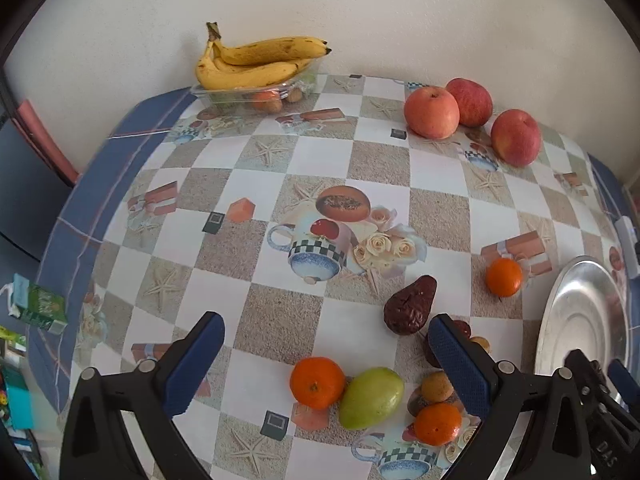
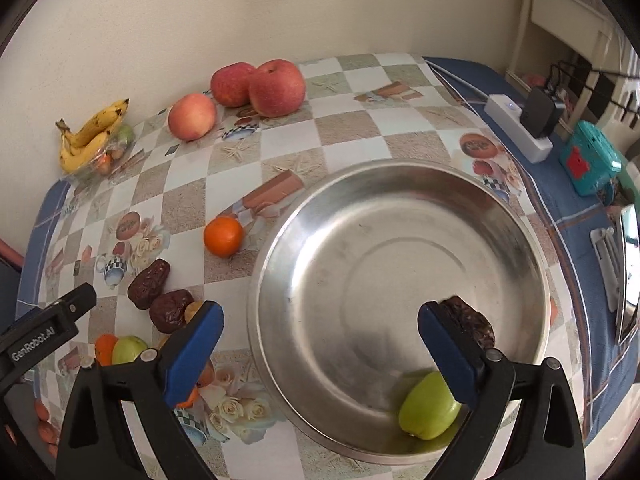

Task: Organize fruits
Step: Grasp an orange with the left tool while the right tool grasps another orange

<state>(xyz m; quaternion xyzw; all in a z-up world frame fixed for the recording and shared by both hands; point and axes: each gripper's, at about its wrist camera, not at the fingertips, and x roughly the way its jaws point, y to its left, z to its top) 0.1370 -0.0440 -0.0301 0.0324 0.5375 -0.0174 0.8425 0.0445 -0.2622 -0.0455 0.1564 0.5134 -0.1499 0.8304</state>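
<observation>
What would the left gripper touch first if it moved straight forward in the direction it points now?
Probably the bare tablecloth. The left gripper is open, and the orange mandarin and green fruit sit low between its fingers, so they may already lie beneath it. Depth is hard to judge.

Soft daylight, fisheye-warped dark corners

"GenRobot.AI" in white on the black body of the left gripper point(image 2: 48, 328), left of the right claw | "DAS" partly readable on the black body of the right gripper point(image 1: 600, 436), right of the left claw | green carton point(image 1: 38, 304) print unreadable
</observation>
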